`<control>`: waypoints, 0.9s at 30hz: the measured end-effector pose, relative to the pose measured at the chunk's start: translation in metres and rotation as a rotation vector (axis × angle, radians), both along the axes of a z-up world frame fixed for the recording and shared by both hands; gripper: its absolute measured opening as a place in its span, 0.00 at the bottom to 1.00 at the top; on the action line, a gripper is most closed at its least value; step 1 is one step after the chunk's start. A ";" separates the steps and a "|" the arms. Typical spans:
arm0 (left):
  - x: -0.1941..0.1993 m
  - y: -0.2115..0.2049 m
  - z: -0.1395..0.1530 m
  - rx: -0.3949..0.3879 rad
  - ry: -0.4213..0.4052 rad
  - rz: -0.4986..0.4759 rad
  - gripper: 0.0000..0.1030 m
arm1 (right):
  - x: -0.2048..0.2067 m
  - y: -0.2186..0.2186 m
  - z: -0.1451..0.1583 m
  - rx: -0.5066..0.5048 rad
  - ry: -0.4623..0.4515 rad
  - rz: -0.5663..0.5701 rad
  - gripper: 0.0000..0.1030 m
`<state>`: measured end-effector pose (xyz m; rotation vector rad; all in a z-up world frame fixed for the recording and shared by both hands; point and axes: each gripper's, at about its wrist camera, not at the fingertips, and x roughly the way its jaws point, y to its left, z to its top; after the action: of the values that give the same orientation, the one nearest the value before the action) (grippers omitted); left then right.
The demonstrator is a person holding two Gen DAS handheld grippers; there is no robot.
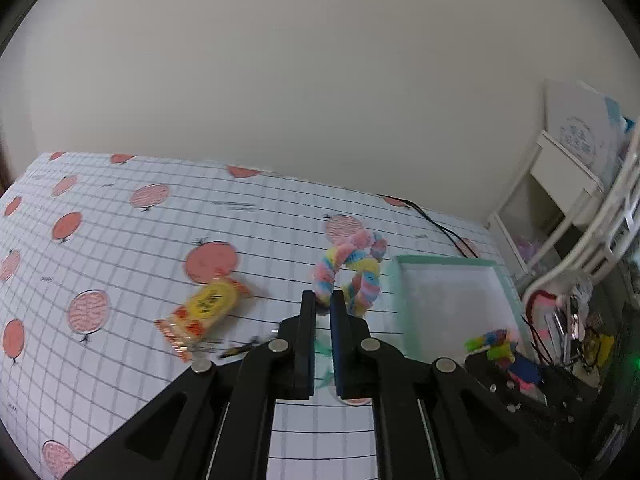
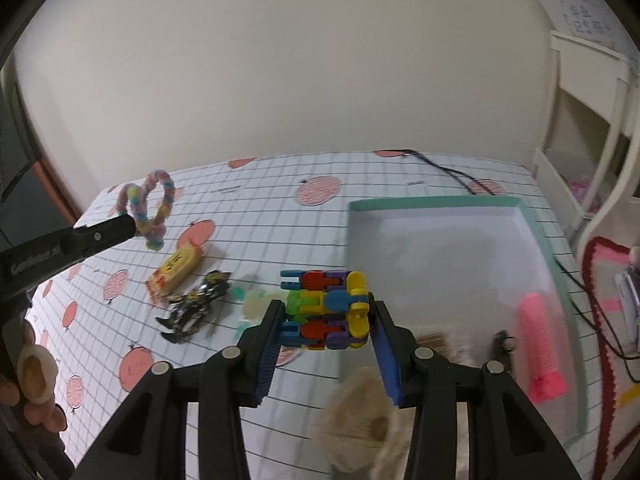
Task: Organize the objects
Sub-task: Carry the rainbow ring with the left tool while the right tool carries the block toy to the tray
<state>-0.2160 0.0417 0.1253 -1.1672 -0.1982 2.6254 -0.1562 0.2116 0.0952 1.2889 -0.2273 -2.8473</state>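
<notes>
Left wrist view: the left gripper [image 1: 324,300] is clenched on one end of a fuzzy pastel twist loop [image 1: 352,270], which hangs clear of the checked tablecloth [image 1: 120,280] (pink round prints all over it). Below and to the left of the loop, a yellow snack packet [image 1: 204,312] lies flat on the cloth. To the right sits a mint-rimmed tray [image 1: 448,260], its white floor bare in this view. A black cable [image 1: 436,224] runs over the cloth's far edge behind the tray.

In the right wrist view, the right gripper [image 2: 326,312] grasps a multicoloured block of linked plastic pieces [image 2: 326,308], with the blue pads pressed on both of its sides, held above the cloth just left of the tray's near corner. Inside the tray, a pink ribbed tube [image 2: 542,352] lies along the right wall. A small dark object rests beside it, too blurred to name. On the cloth, a black and yellow crinkled wrapper [image 2: 196,306] lies just beside the snack packet. A pale fluffy thing [image 2: 360,424], out of focus, shows beneath the gripper. At the left edge, the person's hand [image 2: 32,376] holds the left gripper's handle.
</notes>
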 end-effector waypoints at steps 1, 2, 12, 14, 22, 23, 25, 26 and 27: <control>0.001 0.005 0.000 0.000 0.001 -0.010 0.06 | 0.001 0.007 0.001 0.002 0.002 -0.014 0.44; 0.001 0.011 -0.001 0.003 0.003 -0.022 0.06 | 0.002 0.012 0.001 0.002 0.004 -0.027 0.44; 0.007 0.070 -0.015 -0.004 -0.005 -0.143 0.06 | 0.012 0.072 0.007 0.031 0.007 -0.154 0.44; 0.009 0.083 -0.019 -0.015 -0.010 -0.169 0.06 | 0.015 0.084 0.008 0.037 0.006 -0.178 0.44; 0.017 0.124 -0.038 -0.041 -0.037 -0.250 0.06 | 0.023 0.127 -0.001 0.031 -0.021 -0.269 0.44; 0.017 0.128 -0.042 -0.043 -0.047 -0.256 0.06 | 0.024 0.130 -0.003 0.033 -0.026 -0.276 0.44; 0.017 0.133 -0.049 -0.050 -0.065 -0.264 0.06 | 0.025 0.137 -0.007 0.034 -0.034 -0.297 0.44; 0.017 0.134 -0.051 -0.051 -0.072 -0.265 0.06 | 0.026 0.141 -0.008 0.030 -0.039 -0.304 0.44; 0.017 0.136 -0.054 -0.050 -0.080 -0.266 0.06 | 0.026 0.145 -0.010 0.026 -0.045 -0.311 0.44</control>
<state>-0.1989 0.1774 0.0716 -1.2238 0.0088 2.3668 -0.1300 0.3563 0.0851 1.4393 -0.4289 -3.0843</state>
